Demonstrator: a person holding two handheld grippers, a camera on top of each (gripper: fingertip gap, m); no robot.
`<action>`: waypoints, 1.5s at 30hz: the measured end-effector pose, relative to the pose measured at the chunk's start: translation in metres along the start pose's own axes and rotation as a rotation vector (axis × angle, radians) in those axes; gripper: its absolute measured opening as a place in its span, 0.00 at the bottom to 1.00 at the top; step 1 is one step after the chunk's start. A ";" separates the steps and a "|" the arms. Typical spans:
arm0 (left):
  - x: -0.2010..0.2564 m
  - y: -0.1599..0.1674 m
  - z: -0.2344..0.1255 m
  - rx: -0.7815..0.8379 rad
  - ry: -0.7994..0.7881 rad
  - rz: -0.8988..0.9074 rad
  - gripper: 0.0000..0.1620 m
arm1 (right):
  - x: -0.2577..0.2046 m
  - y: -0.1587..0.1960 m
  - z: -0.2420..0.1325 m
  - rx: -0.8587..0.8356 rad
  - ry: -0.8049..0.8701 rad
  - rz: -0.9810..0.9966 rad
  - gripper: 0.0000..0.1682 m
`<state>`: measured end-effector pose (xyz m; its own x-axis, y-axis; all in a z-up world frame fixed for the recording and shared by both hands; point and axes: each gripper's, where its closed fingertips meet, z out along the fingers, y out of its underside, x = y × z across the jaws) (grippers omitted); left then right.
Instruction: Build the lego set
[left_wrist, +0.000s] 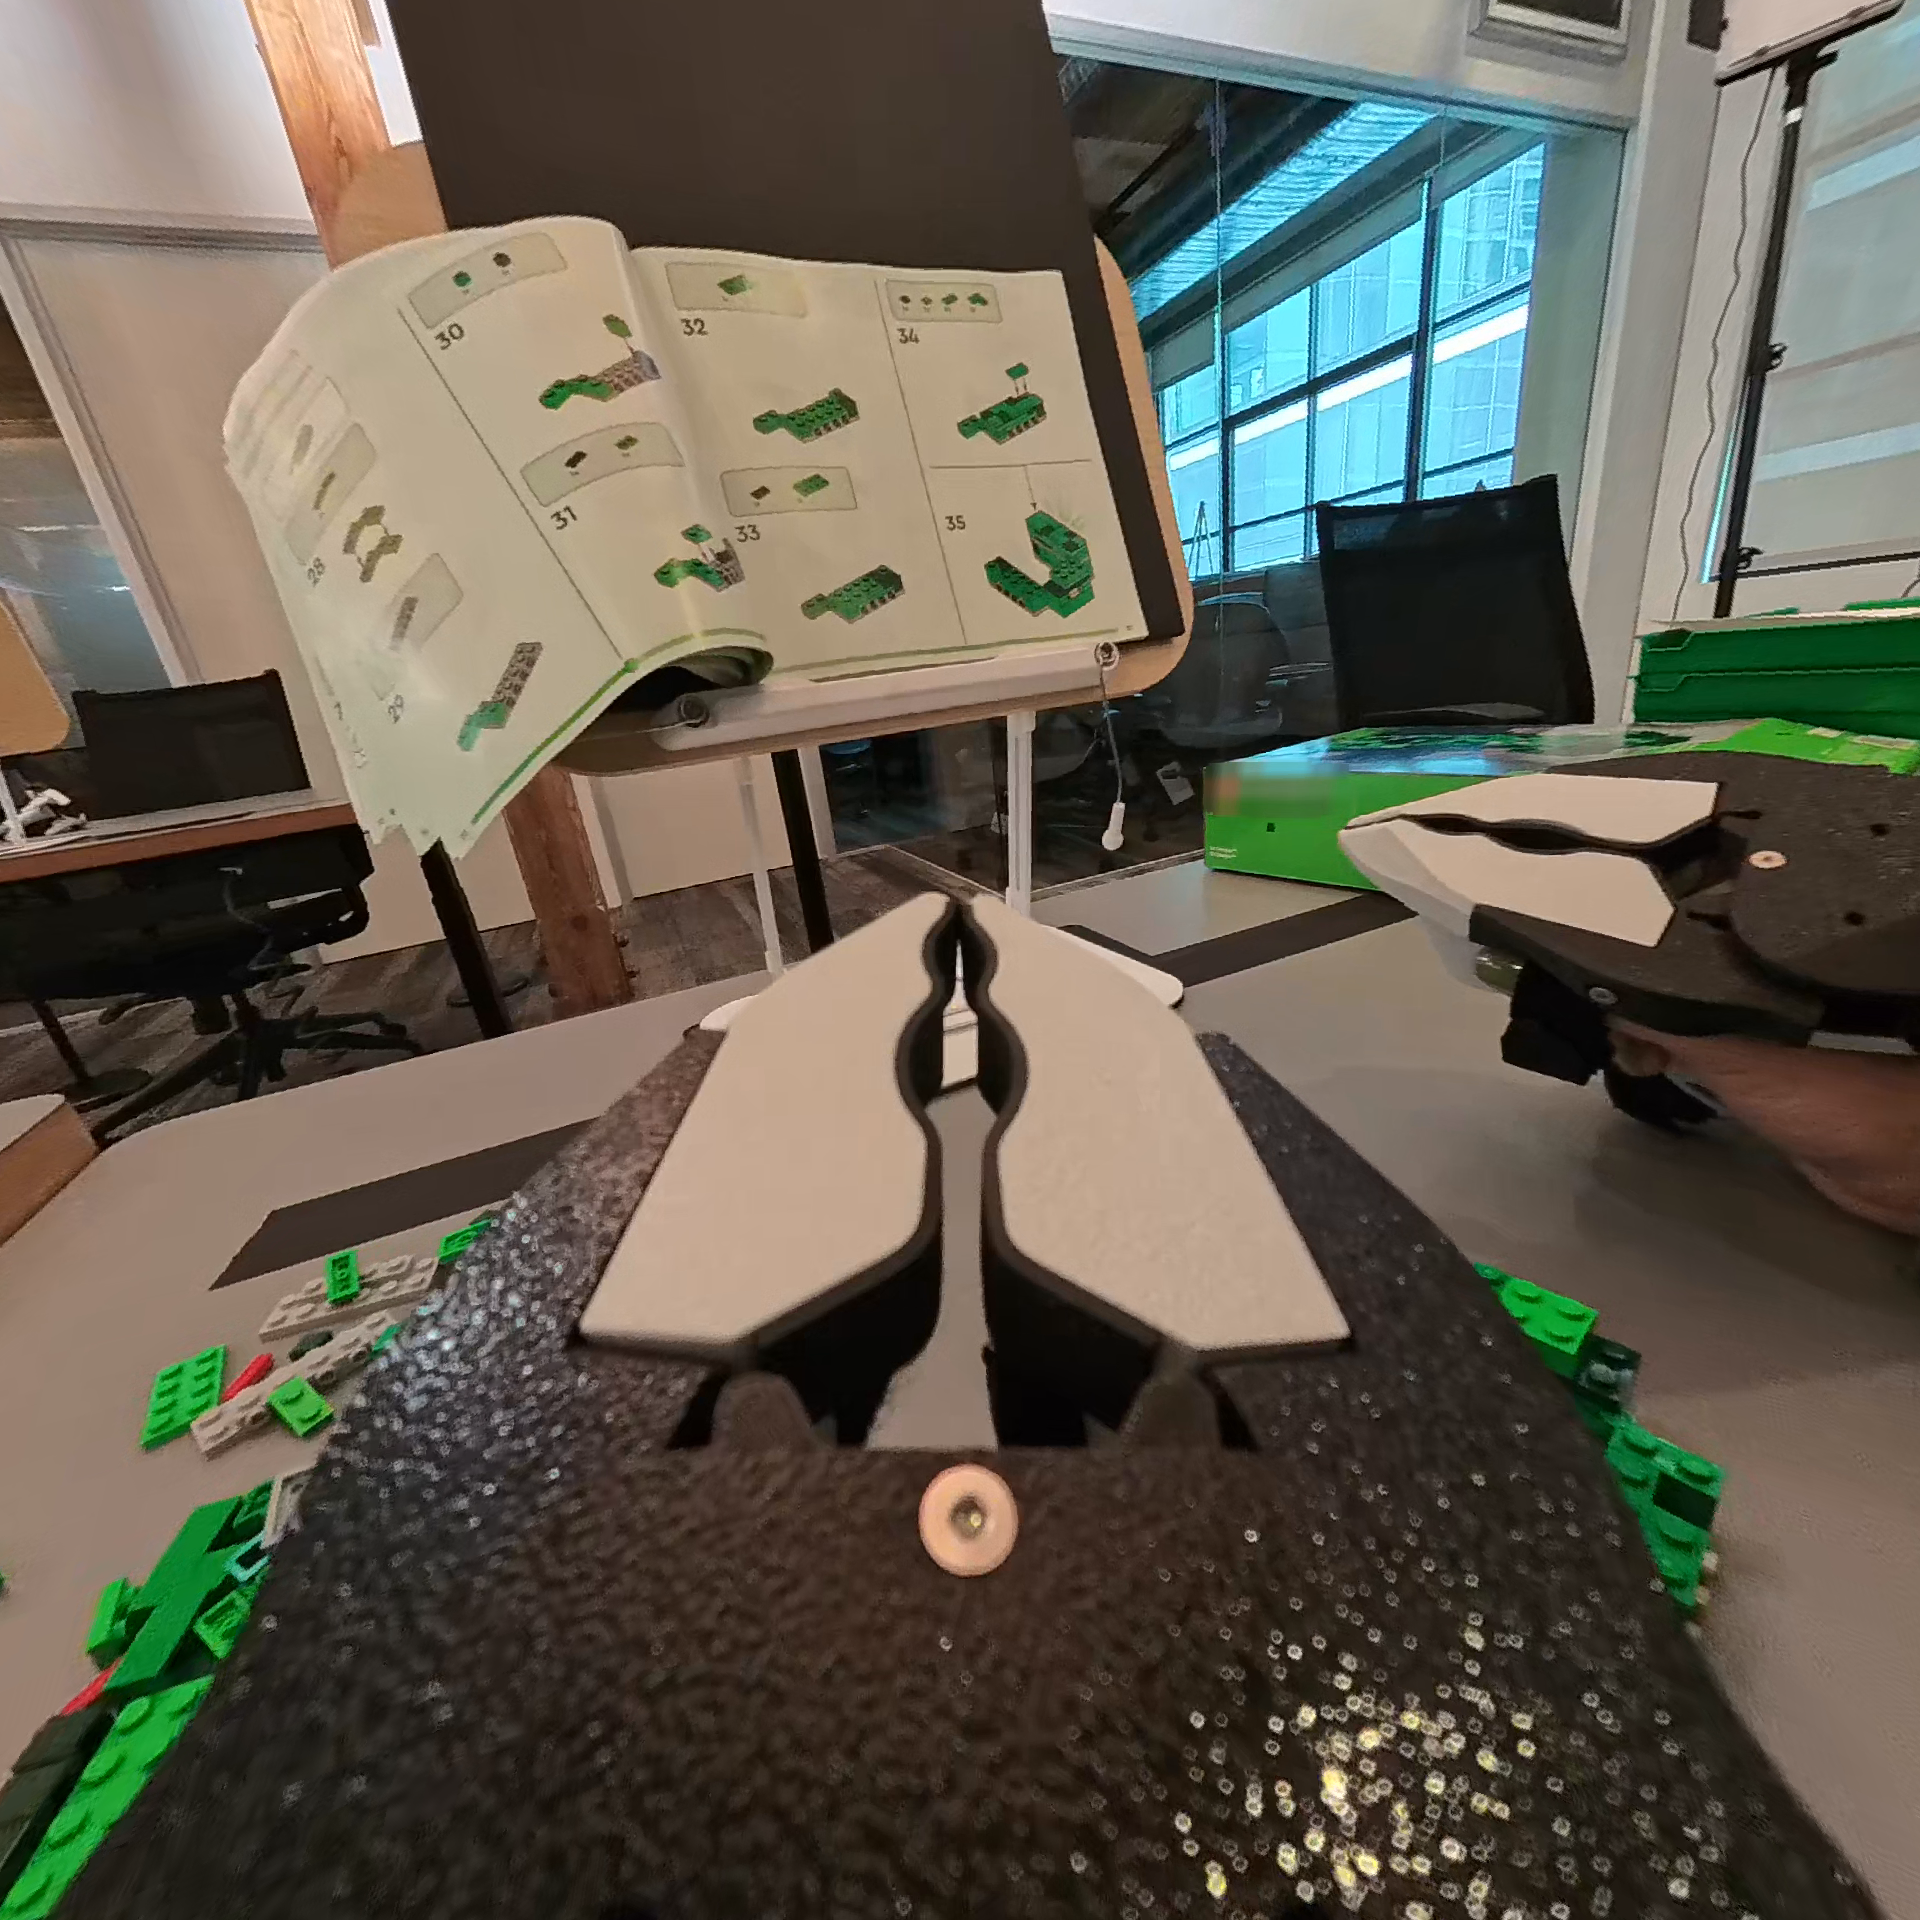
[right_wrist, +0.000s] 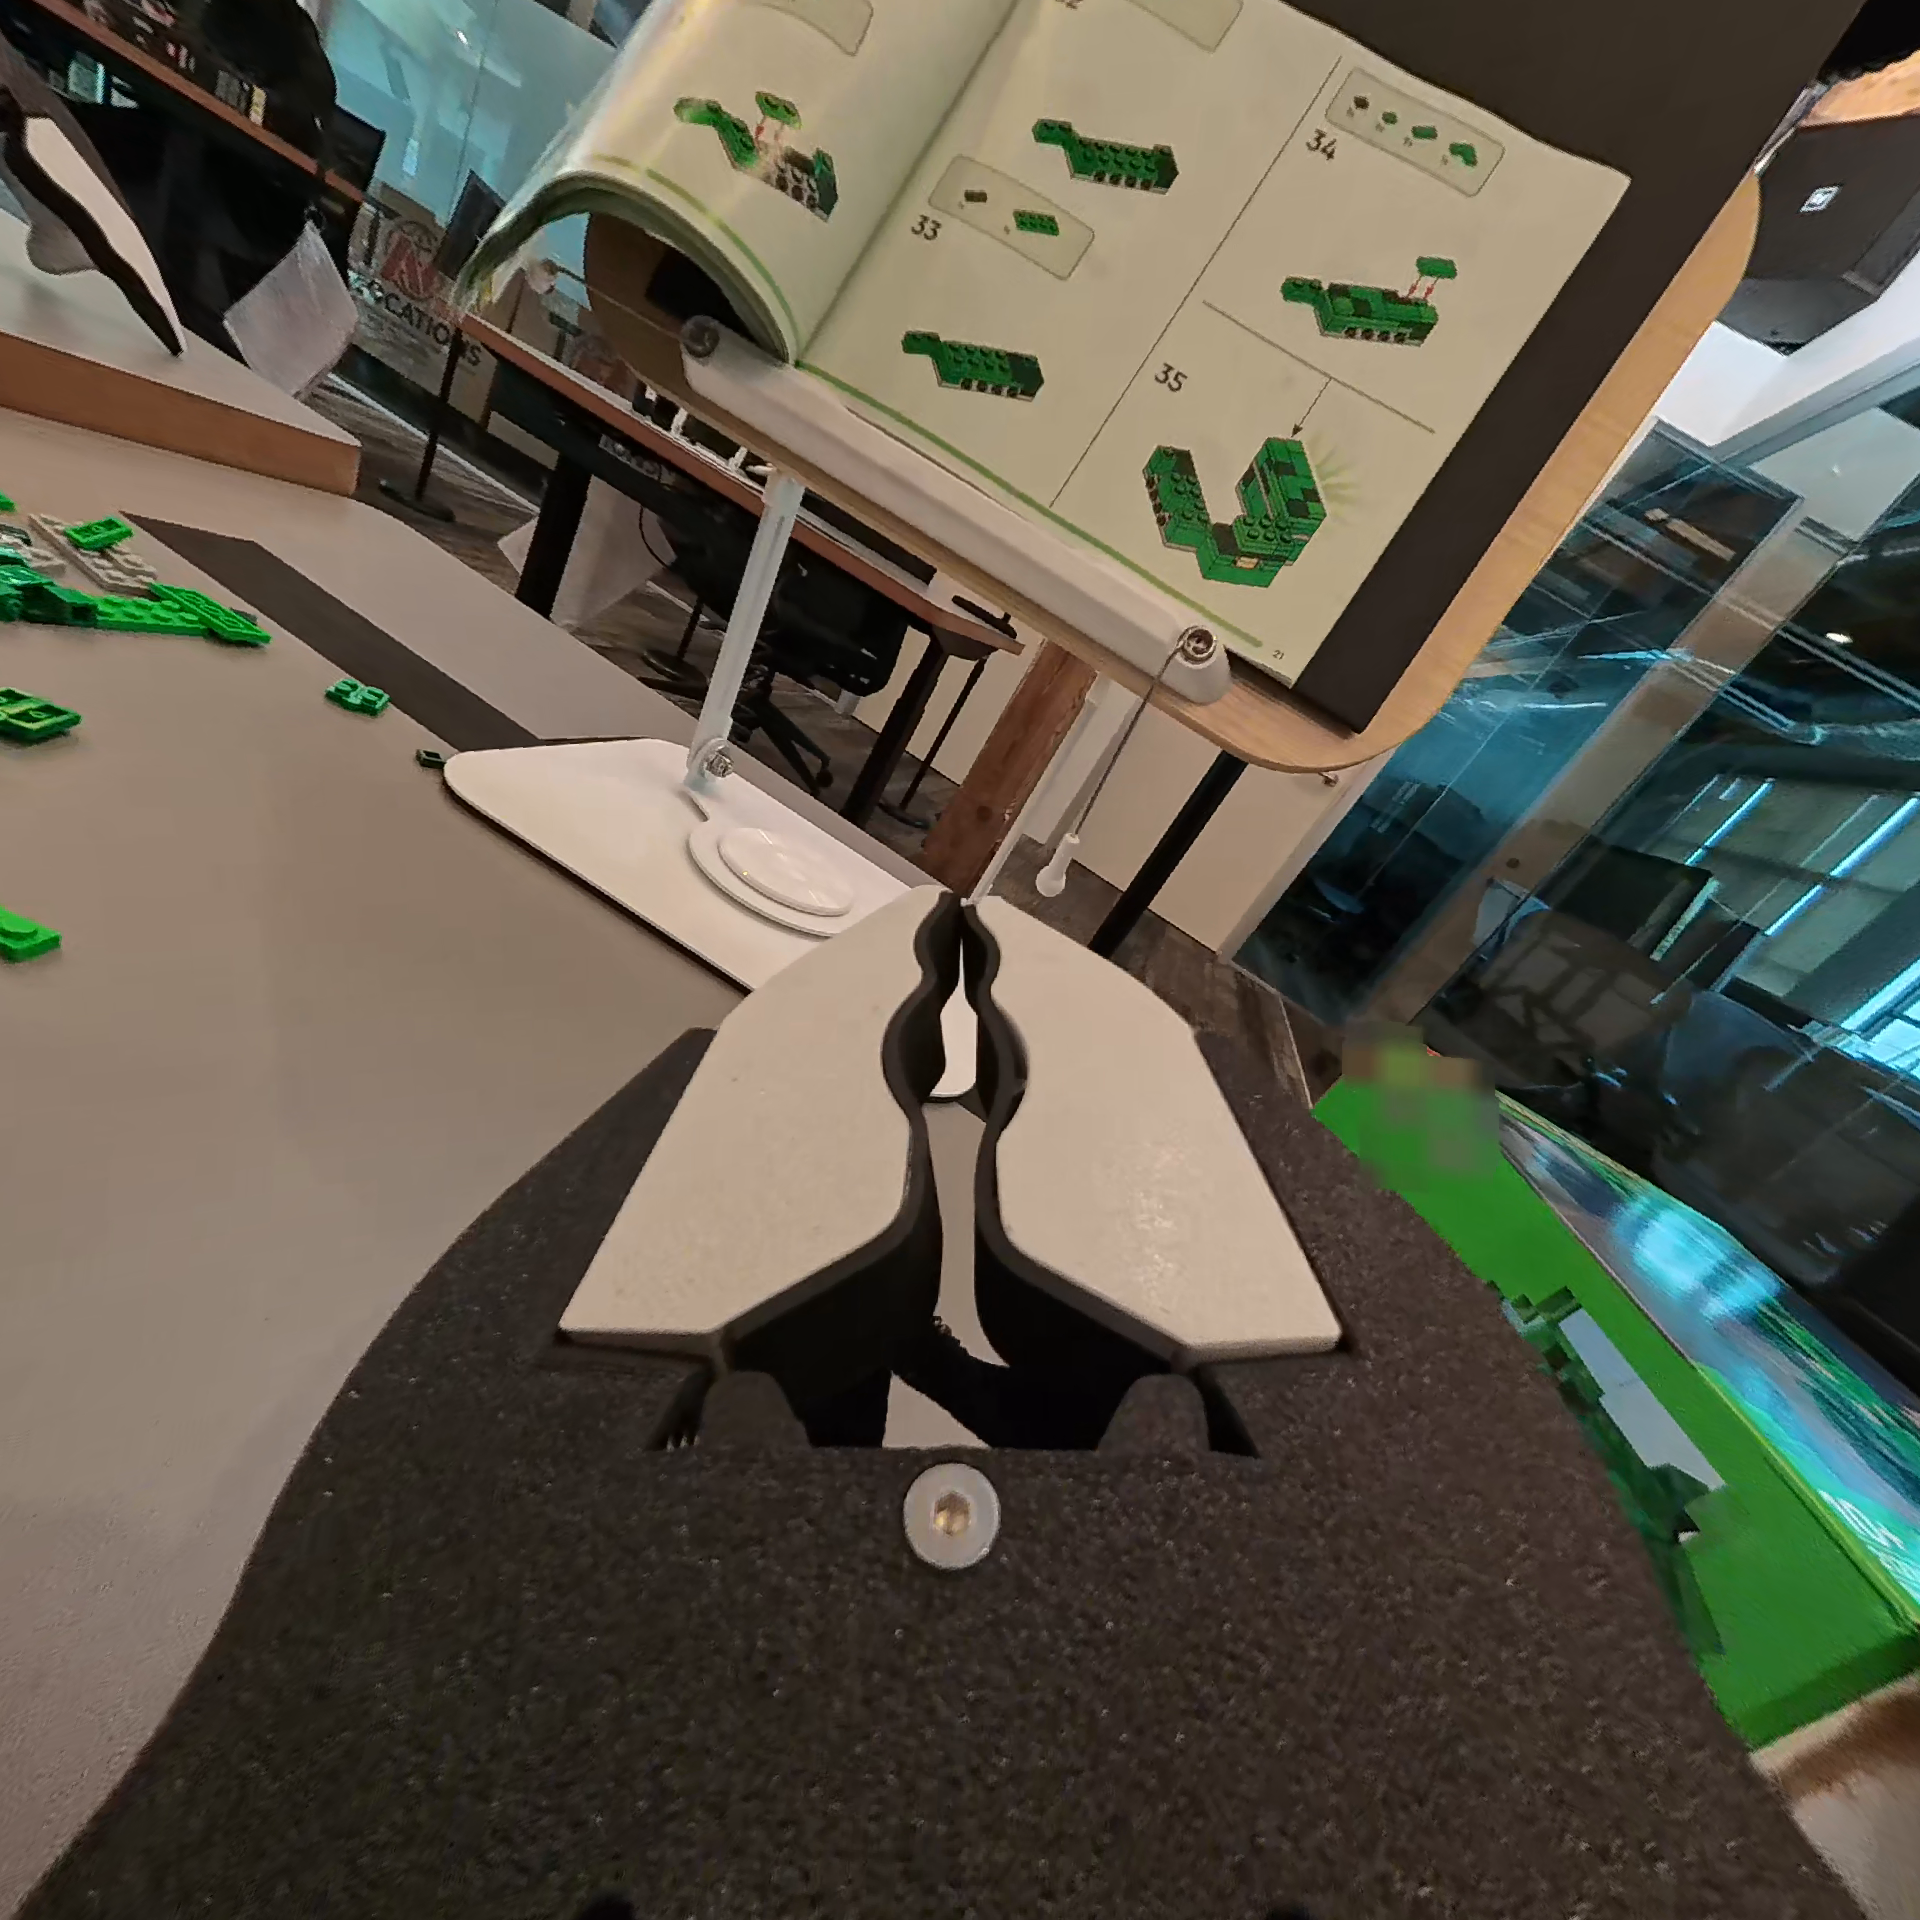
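My left gripper (left_wrist: 961, 920) is shut and empty, held above the grey table (left_wrist: 1351, 1195) and pointing at the open instruction booklet (left_wrist: 727, 468) on its stand. Loose green and grey Lego pieces (left_wrist: 260, 1361) lie on the table to its left, and green bricks (left_wrist: 1652, 1455) lie to its right. My right gripper (right_wrist: 956, 914) is shut and empty, pointing toward the white base of the stand (right_wrist: 623, 821). It also shows at the right of the left wrist view (left_wrist: 1361, 836), held by a hand. Green plates (right_wrist: 177, 613) lie at the far left of the right wrist view.
A green Lego box (left_wrist: 1455, 790) lies on the table at the right, also in the right wrist view (right_wrist: 1558, 1403). Green bins (left_wrist: 1787, 675) stand behind it. Black office chairs and desks stand beyond the table edge. A black strip (right_wrist: 343, 644) runs across the table. The tips of one gripper are about 20 cm away from the tips of the other.
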<state>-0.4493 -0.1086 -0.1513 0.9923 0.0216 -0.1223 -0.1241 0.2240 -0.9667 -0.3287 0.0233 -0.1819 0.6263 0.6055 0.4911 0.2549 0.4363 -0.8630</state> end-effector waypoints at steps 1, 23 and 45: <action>0.001 0.000 0.000 0.000 0.005 -0.001 0.00 | 0.000 0.000 0.000 -0.001 -0.002 0.000 0.00; 0.009 0.005 0.000 -0.022 0.047 -0.016 0.00 | -0.005 0.001 0.001 -0.009 -0.014 -0.029 0.00; 0.010 0.006 -0.002 -0.031 0.055 -0.027 0.00 | -0.013 0.002 0.002 -0.019 -0.046 -0.066 0.00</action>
<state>-0.4397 -0.1090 -0.1584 0.9935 -0.0375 -0.1078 -0.0986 0.1938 -0.9761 -0.3380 0.0180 -0.1893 0.5734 0.6055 0.5518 0.3086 0.4643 -0.8302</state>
